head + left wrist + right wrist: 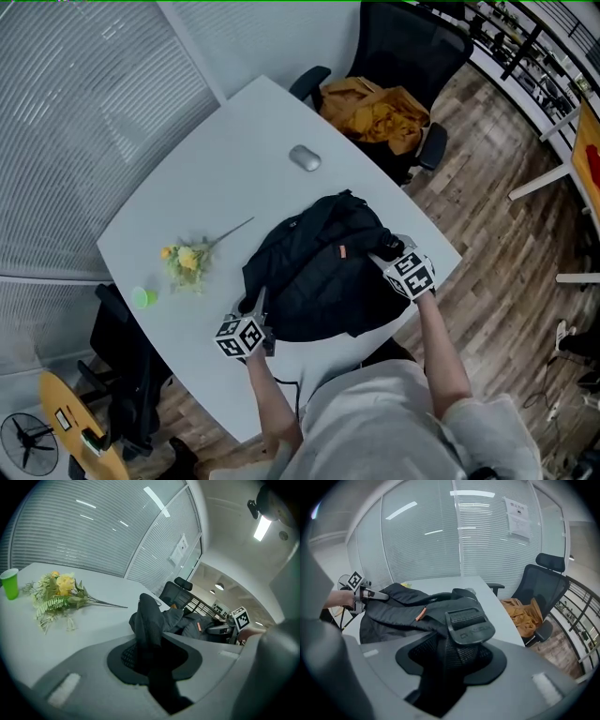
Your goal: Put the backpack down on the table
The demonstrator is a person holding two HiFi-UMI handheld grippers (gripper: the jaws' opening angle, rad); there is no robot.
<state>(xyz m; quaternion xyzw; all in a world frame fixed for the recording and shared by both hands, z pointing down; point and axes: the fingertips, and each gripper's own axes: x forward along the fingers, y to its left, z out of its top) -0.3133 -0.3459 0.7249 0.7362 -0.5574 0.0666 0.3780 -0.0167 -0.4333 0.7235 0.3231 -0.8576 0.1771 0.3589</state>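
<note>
A black backpack [319, 272] with a small orange tab lies on the white table [234, 159], near its front right edge. My left gripper [258, 305] is at the bag's near left corner, shut on a dark strap [149, 625] that runs up out of its jaws. My right gripper [382, 251] is at the bag's right side. A padded mesh strap with a black buckle [468, 625] fills the gap between its jaws [450, 663]. The bag's body [393, 606] rests on the tabletop beyond it.
Yellow flowers [187, 261] and a green cup [142, 298] lie left of the bag. A grey mouse [305, 157] sits behind it. A black office chair with orange cloth [375, 112] stands at the far edge. Glass walls with blinds are at the left.
</note>
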